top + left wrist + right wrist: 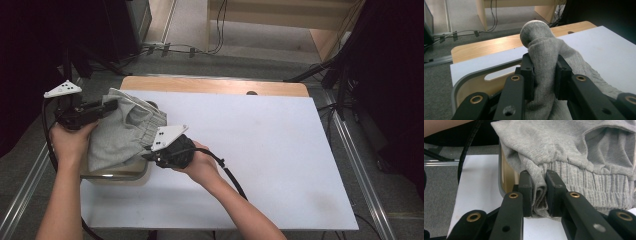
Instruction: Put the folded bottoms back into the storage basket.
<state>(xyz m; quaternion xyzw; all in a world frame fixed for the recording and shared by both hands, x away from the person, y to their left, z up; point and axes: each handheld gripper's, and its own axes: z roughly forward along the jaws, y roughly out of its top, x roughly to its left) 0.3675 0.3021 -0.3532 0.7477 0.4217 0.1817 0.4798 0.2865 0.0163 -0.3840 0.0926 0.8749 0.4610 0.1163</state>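
Observation:
A grey knit garment (pixel 122 132) with a ribbed waistband is held between both grippers over a wooden tray (pixel 117 175) at the table's left side. My left gripper (pixel 107 107) is shut on a bunched fold of the grey garment (pixel 544 67), which bulges above its jaws. At the garment's near right edge, my right gripper (pixel 150 152) is shut on the ribbed hem of the grey garment (pixel 574 157), with cloth squeezed between its black pads (pixel 526 192). The rest of the cloth hangs down over the tray (pixel 505 182).
A white board (pixel 260 150) covers the wooden table (pixel 215 86). The tray's grey rim and handle slot (pixel 499 73) lie under the left gripper. Cables run across the grey floor beyond the table's far edge. Metal rails flank the table on both sides.

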